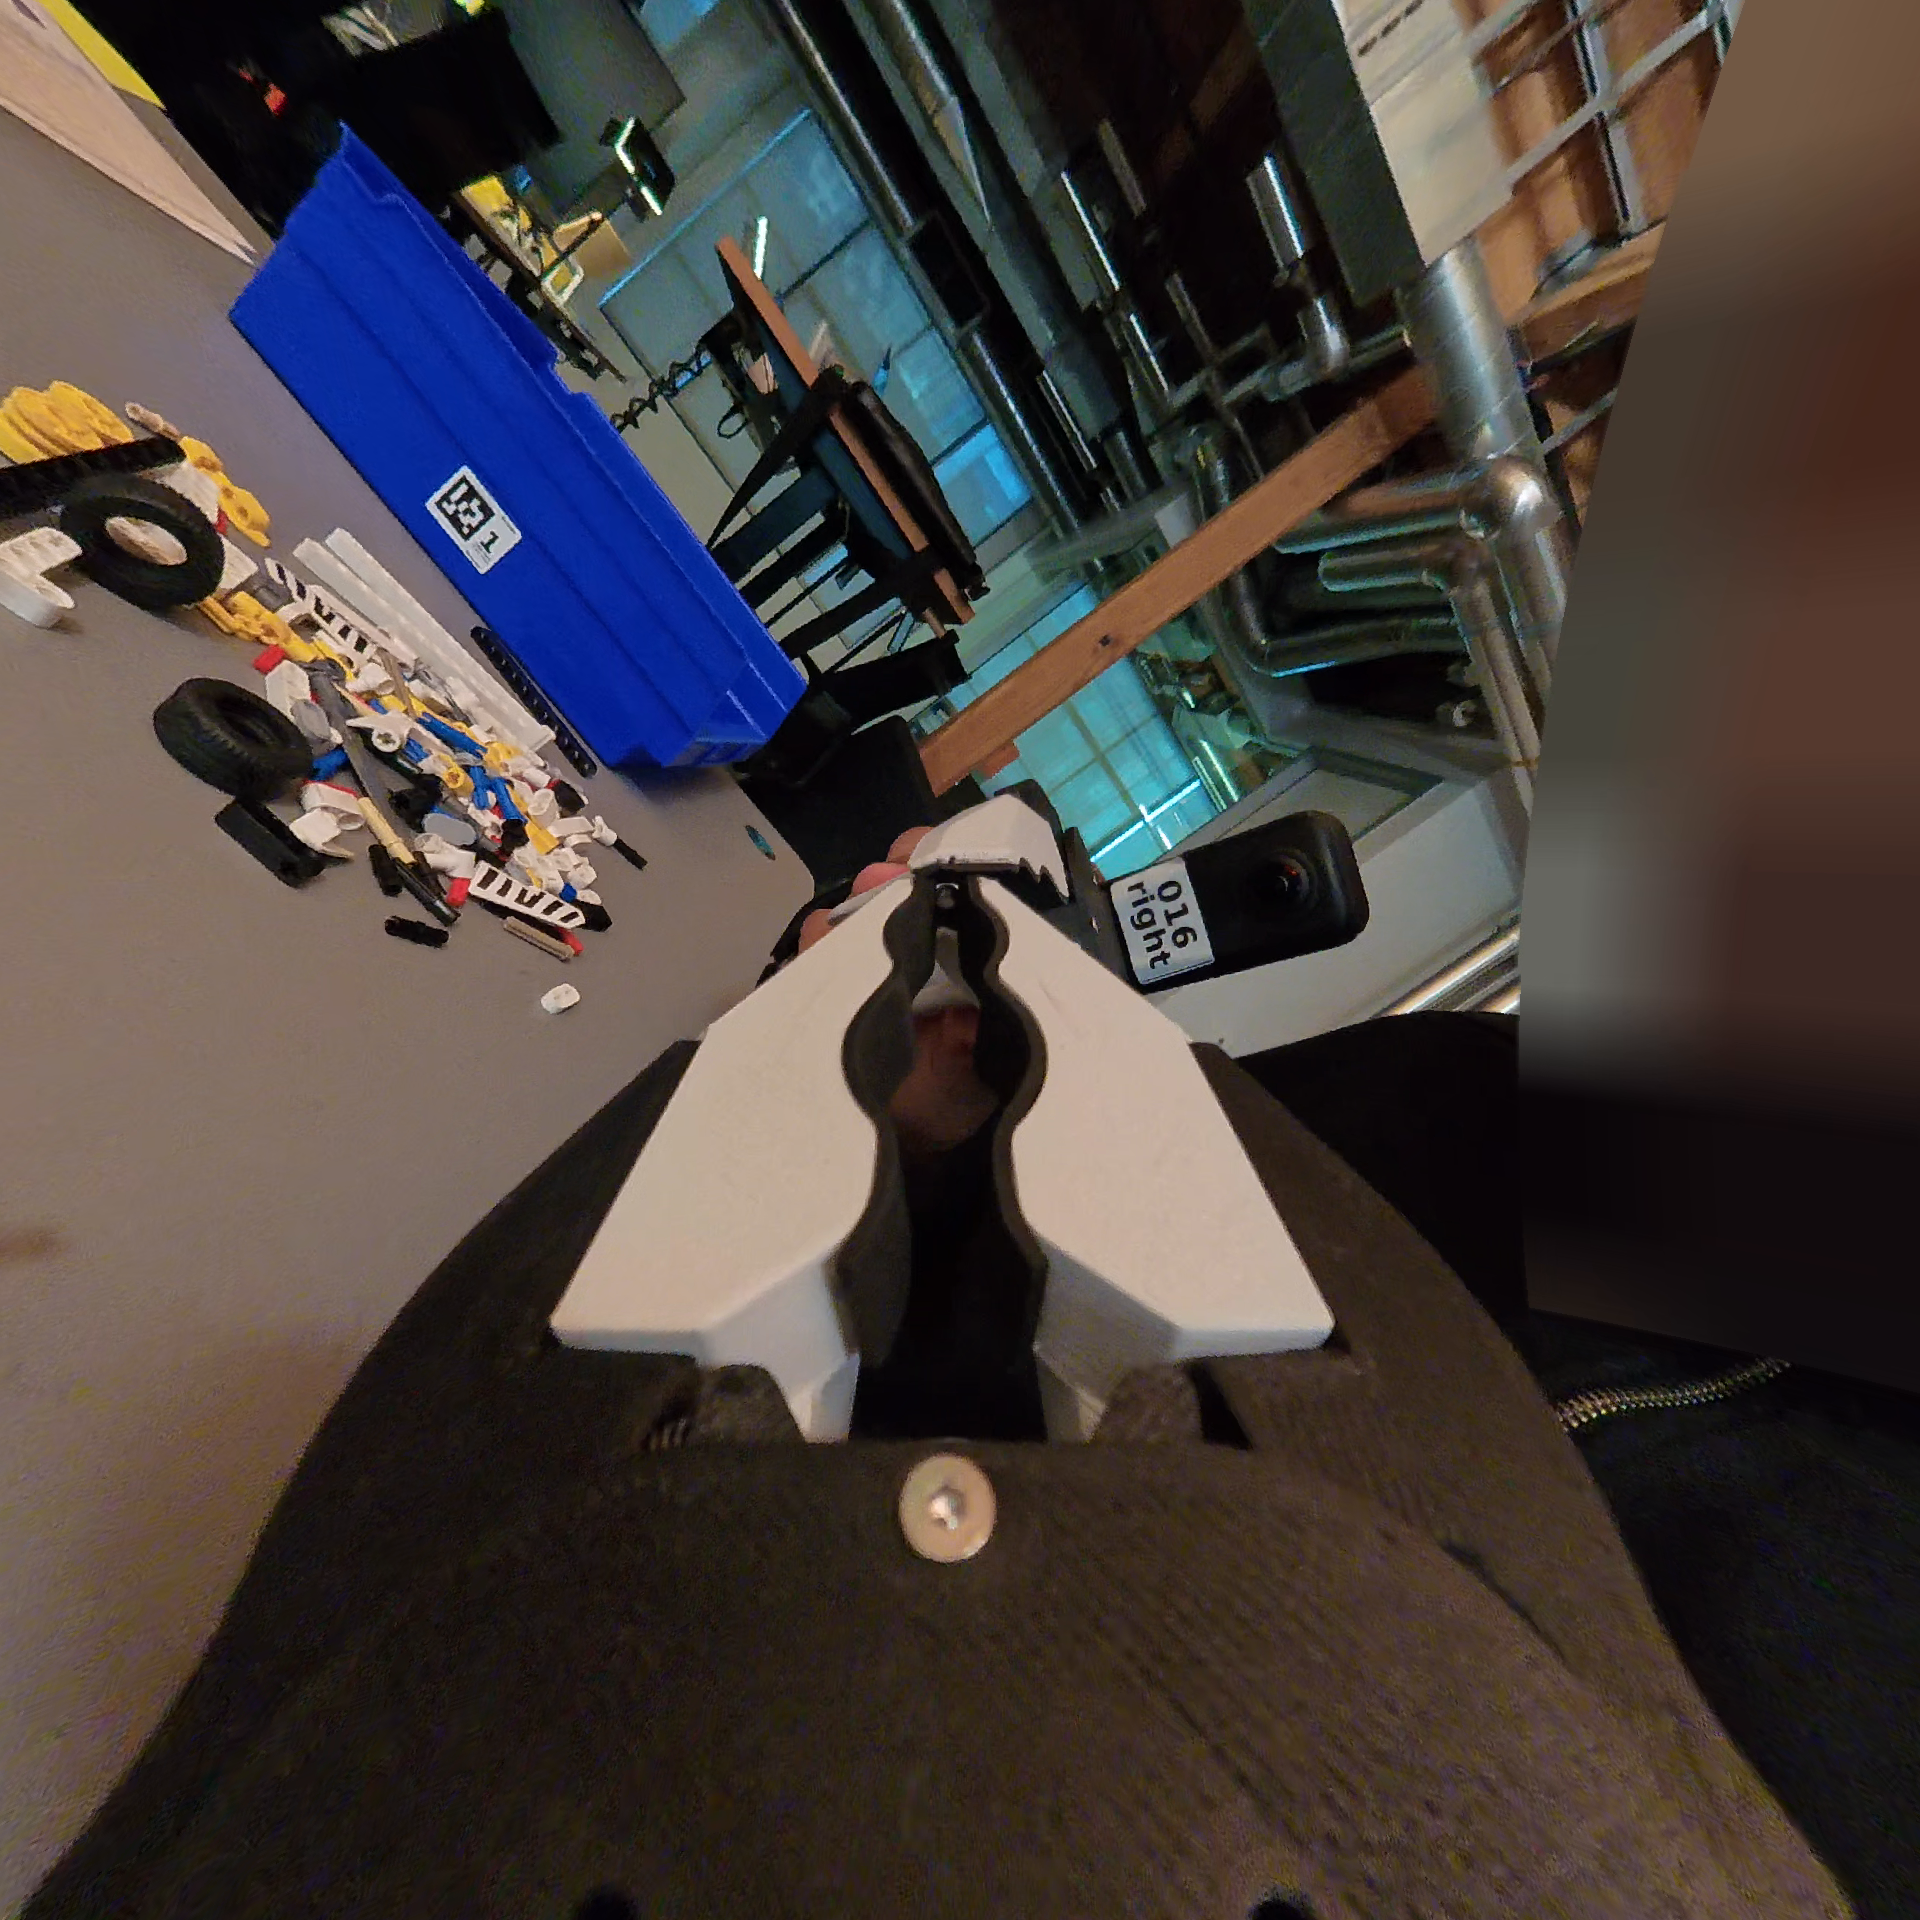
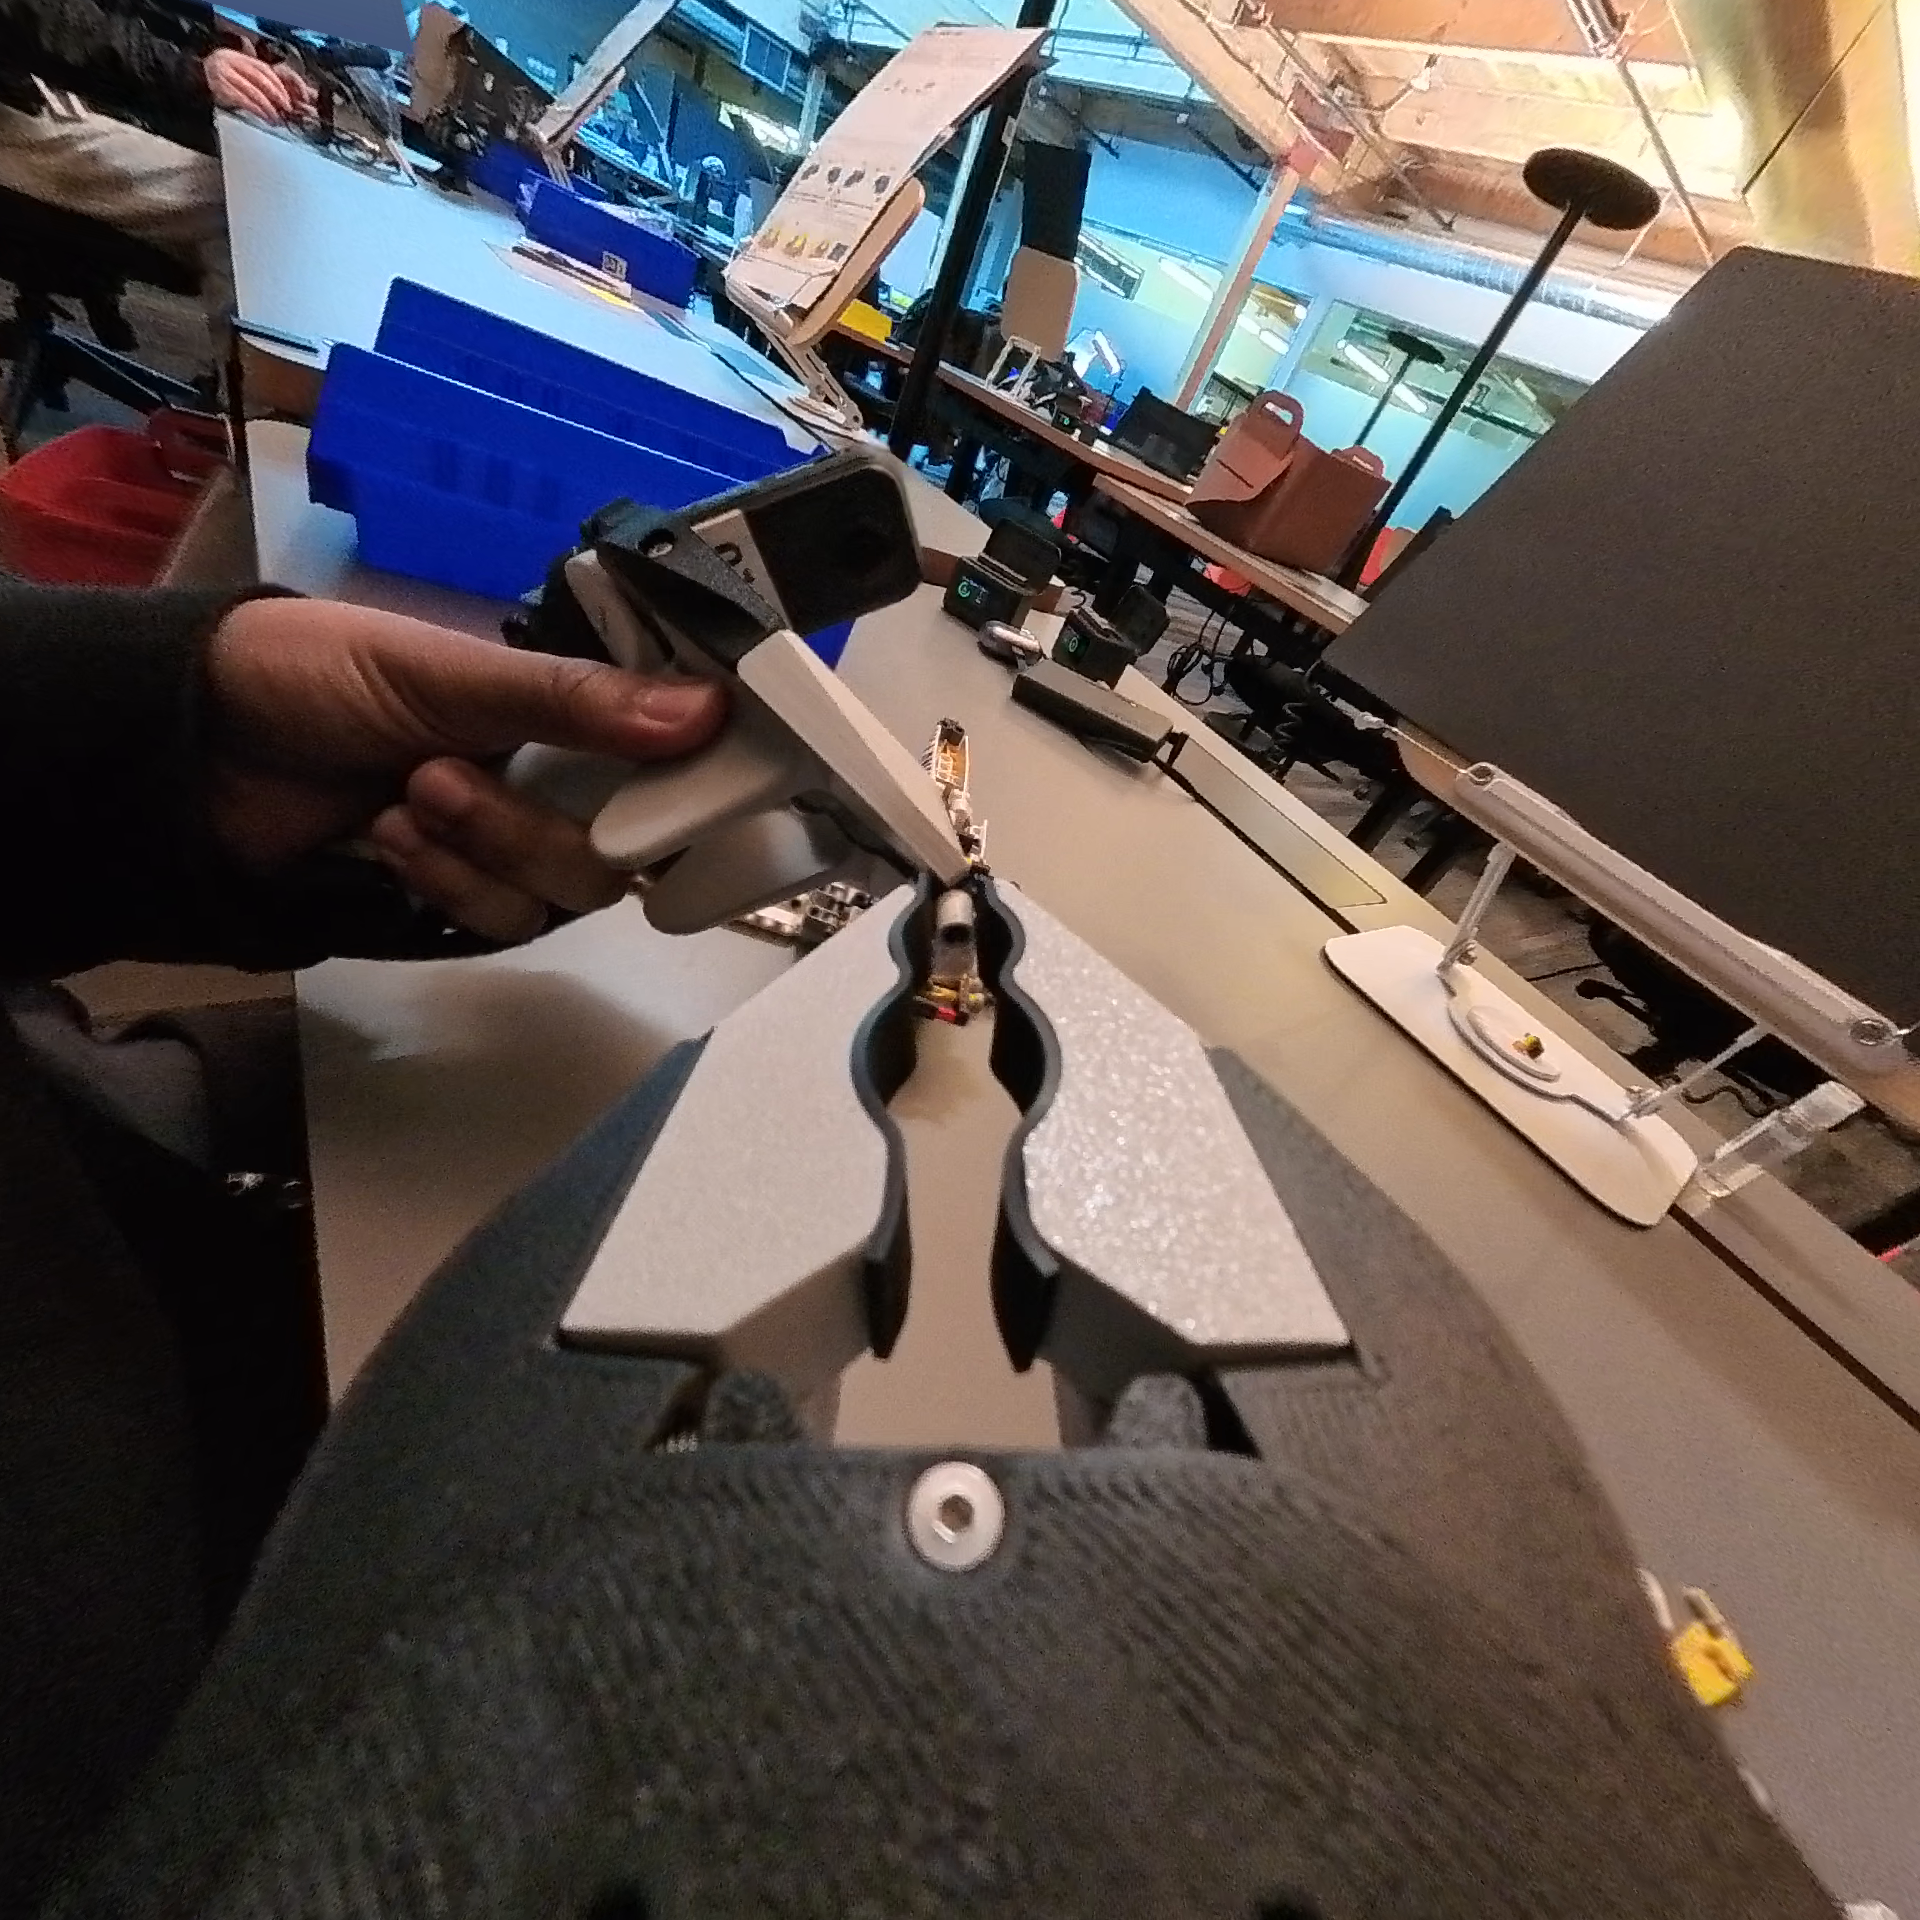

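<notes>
My right gripper [image 2: 954, 896] is shut on a small grey tube-shaped connector [image 2: 954, 925], held above the grey table [image 2: 1195, 831]. Small yellow and red parts [image 2: 951, 1003] hang at the connector's near end. My left gripper [image 1: 945, 891] is shut, and its tips meet the right gripper's tips nose to nose. In the right wrist view the left gripper [image 2: 961, 868], held by a hand [image 2: 416, 748], comes down from the upper left onto the connector's far end. The right gripper [image 1: 997, 842] faces me in the left wrist view, with its camera [image 1: 1288, 894] behind it.
A pile of small building pieces [image 1: 416, 769] with two black tyres [image 1: 231, 732] lies by a blue bin [image 1: 499, 468]. A white ladder-like assembly [image 2: 956, 769], a lamp base [image 2: 1507, 1060], chargers [image 2: 1081, 634], a black panel [image 2: 1714, 571] and a yellow piece [image 2: 982, 1662] are around. Only a small space, under 4 cm, lies between the two pairs of fingers.
</notes>
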{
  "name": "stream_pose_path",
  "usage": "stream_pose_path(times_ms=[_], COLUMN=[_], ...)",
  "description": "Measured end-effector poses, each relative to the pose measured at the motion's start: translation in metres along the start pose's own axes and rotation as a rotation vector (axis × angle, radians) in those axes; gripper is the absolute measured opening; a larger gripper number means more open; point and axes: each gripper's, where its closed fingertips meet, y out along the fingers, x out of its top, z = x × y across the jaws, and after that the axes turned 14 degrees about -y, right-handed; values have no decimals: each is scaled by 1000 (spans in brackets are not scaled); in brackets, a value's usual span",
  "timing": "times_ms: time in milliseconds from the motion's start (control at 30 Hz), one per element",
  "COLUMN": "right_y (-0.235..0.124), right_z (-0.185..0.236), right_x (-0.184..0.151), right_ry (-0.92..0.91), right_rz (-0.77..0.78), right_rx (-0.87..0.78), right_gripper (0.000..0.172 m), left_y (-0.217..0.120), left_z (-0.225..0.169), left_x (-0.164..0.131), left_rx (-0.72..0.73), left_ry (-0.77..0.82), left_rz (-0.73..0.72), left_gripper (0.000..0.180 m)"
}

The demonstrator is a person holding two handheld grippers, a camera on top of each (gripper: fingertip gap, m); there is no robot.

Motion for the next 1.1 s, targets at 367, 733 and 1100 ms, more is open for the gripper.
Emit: stream_pose_path(times_ms=[367,733,1100], right_y=[-1,-4,-39], right_z=[2,4,-23], right_x=[0,0,-32], right_ry=[22,154,382], right_rz=[-48,-70,-115], right_rx=[2,40,-11], right_gripper=[5,5,5], left_y=[-8,-7,-71], left_z=[1,0,-17], left_x=[5,3,53], left_rx=[11,17,126], left_ry=[9,9,156], left_rz=[-16,-18,-254], left_gripper=[1,0,0])
